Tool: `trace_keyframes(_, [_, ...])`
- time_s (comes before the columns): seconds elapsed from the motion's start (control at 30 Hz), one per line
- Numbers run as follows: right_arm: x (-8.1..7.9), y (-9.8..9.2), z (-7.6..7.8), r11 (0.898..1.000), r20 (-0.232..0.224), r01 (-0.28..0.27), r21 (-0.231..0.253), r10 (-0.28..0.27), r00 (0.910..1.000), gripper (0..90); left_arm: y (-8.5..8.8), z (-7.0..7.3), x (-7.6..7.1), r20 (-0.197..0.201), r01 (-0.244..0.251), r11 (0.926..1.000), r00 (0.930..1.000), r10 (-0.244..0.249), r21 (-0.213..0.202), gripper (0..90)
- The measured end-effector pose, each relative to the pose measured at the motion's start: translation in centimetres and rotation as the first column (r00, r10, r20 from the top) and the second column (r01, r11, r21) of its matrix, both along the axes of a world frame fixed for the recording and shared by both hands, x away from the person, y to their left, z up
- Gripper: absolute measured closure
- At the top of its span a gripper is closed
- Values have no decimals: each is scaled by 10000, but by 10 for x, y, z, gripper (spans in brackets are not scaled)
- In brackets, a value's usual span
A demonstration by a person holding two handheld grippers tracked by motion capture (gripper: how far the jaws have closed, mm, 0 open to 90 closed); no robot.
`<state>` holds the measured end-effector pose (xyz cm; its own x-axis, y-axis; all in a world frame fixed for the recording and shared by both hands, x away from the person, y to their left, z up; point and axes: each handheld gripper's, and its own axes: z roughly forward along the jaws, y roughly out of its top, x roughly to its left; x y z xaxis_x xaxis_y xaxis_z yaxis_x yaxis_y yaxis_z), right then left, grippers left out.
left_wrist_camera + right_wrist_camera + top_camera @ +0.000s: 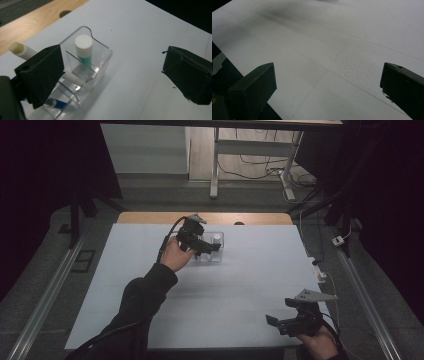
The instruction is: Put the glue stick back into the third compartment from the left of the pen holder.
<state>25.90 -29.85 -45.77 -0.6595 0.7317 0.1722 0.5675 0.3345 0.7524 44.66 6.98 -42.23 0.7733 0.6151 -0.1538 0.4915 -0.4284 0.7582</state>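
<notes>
A clear plastic divided box (221, 251) stands at the far middle of the white table top. In the left gripper view its far compartment (100, 43) holds an upright green tube with a white cap (83, 47). A white stick (23, 51) leans in the middle compartment, partly hidden behind one jaw. Something blue (58, 103) lies in the near compartment. My left gripper (202, 245) hovers over the box, open, with its jaws wide (112, 75) and nothing between them. My right gripper (282, 321) rests near the front right edge, open and empty (328, 87).
A white sheet (240, 285) covers the table, with a wooden strip (150, 217) and a round hole (65, 13) along the back edge. A white plug and cables (320, 272) hang at the right edge. Desk legs (215, 170) stand beyond the table.
</notes>
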Motion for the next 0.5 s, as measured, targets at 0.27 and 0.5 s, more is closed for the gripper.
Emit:
trace_keyframes(0.27, [0,1,0,10000,9,-5,-76,5,10000,0,11,-4,-17,-177,207,9995,9996,-203,239,6])
trace_keyframes(0.5, [0,1,0,9999,-14,18,-103,-19,10000,0,26,-6,-34,-299,210,9997,9993,-212,-87,0])
